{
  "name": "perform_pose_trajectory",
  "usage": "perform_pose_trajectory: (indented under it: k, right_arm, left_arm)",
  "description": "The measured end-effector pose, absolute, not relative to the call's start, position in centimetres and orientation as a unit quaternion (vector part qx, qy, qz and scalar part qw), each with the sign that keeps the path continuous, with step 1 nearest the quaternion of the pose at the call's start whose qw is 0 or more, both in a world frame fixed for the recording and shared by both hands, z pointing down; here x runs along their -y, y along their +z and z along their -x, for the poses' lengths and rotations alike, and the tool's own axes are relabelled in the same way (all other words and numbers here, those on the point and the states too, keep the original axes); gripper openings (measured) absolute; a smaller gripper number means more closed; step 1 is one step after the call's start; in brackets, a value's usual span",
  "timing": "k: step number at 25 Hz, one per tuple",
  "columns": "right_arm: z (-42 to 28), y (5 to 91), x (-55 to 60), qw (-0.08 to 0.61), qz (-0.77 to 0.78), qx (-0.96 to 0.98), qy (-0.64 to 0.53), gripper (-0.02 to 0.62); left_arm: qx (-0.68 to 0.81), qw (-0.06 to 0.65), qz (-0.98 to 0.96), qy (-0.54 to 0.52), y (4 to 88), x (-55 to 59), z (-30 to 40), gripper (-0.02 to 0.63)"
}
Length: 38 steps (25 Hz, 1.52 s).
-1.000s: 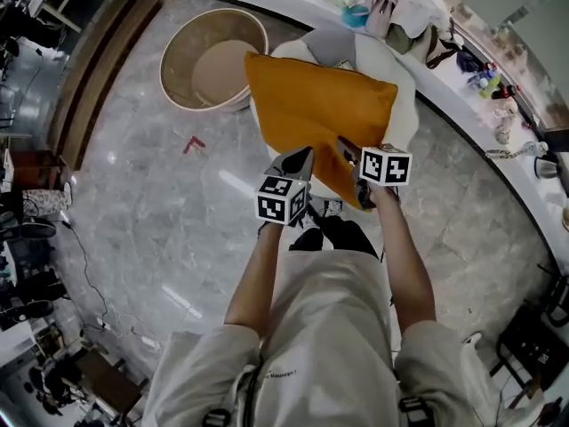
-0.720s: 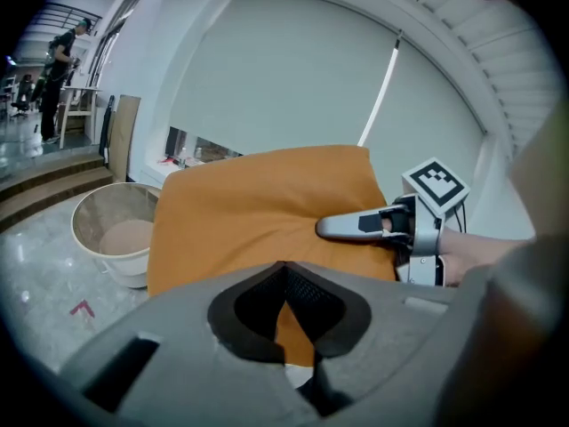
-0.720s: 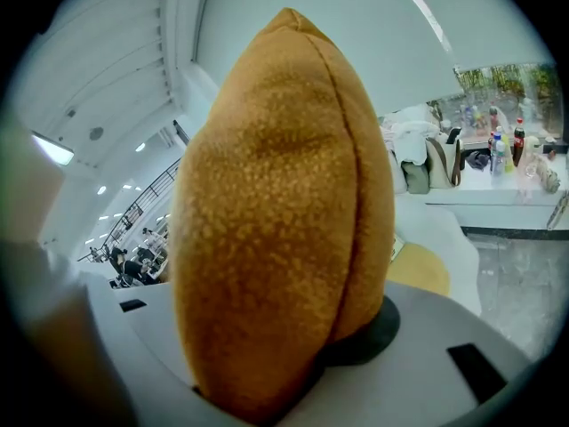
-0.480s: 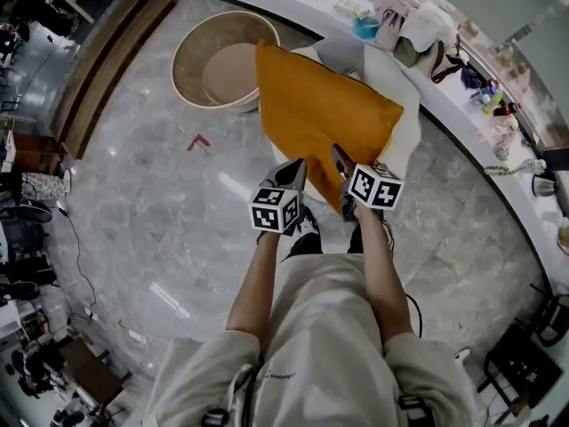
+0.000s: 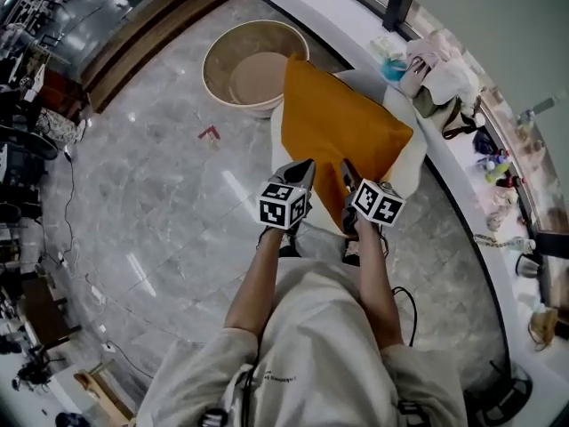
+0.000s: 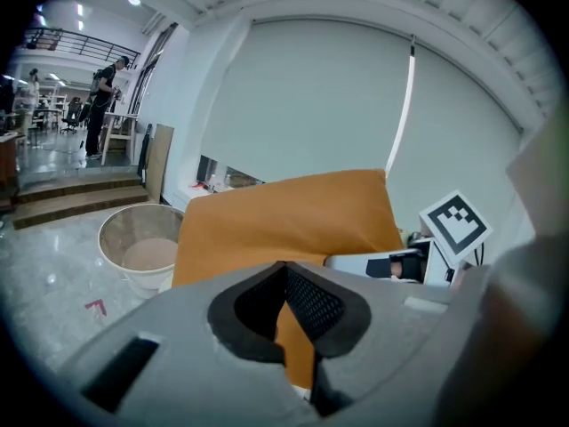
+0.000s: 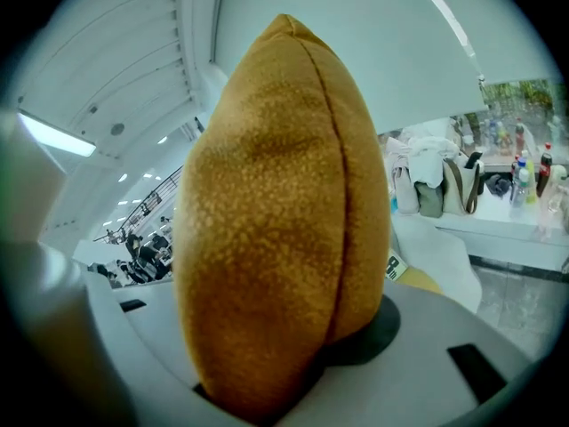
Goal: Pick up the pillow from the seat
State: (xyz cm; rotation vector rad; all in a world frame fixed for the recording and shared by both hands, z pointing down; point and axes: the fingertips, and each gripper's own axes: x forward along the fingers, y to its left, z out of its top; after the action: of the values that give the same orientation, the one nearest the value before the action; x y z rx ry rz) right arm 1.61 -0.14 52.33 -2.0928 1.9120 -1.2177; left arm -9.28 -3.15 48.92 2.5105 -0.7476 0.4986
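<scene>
a: what is the right gripper point(image 5: 348, 174) doing?

b: its jaws are clamped on the pillow point(image 5: 342, 136), biting one edge. in the right gripper view the orange cushion fills the gap between them, seen edge-on, with its seam running up and away from the tips.

a: why take it by the edge?

b: my guess is that the middle is too plump for those jaws, while the edge squashes thin. so the rest of the cushion stands out ahead of the tool.

a: and the left gripper point(image 5: 300, 172)?

b: its tips are pressed together, just to the left of the right one. the pillow's broad face sits just beyond its tips and to their right. a sliver of orange shows through the slit lower down between the jaws. i can't tell whether that is cloth caught there or only the pillow behind. i judge it carries nothing and waits close by as a second support.

a: where is the pillow against the seat?

b: the white seat point(image 5: 407, 169) peeks out beyond the right gripper and to its right, under the cushion. the pillow looks tilted up off it, but whether the far corner touches i cannot tell.

a: any risk?

b: with only one edge gripped, a soft load could sag or slip. the round tub point(image 5: 216, 71) ahead and left of the left gripper is well apart.
</scene>
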Motion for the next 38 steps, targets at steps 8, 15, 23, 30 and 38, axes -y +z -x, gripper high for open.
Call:
perform_pose_trajectory:
  k: [8, 15, 23, 30, 38]
  right_arm:
    - [-4.3, 52.1, -1.9, -0.001, 0.664, -0.647, -0.374, 0.224]
    - [-6.0, 52.4, -3.3, -0.058, 0.676, -0.66, -0.323, 0.224]
    - [-7.1, 52.4, -4.6, -0.078, 0.653, -0.694, -0.293, 0.224]
    - [-7.4, 52.5, -5.8, -0.085, 0.635, -0.714, -0.282, 0.224]
    - [-7.7, 53.1, -6.8, -0.093, 0.63, -0.713, -0.292, 0.224]
  left_arm:
    - [0.312, 0.25, -0.899, 0.18, 50.2, -1.4, 3.6, 0.009]
    - [0.356, 0.25, -0.884, 0.174, 49.9, -3.3, 1.2, 0.009]
    - [0.392, 0.262, -0.869, 0.15, 49.9, -4.9, 0.5, 0.009]
    - [0.413, 0.264, -0.86, 0.142, 49.5, -5.8, 1.2, 0.009]
    - [0.41, 0.258, -0.861, 0.154, 49.3, -6.4, 1.6, 0.009]
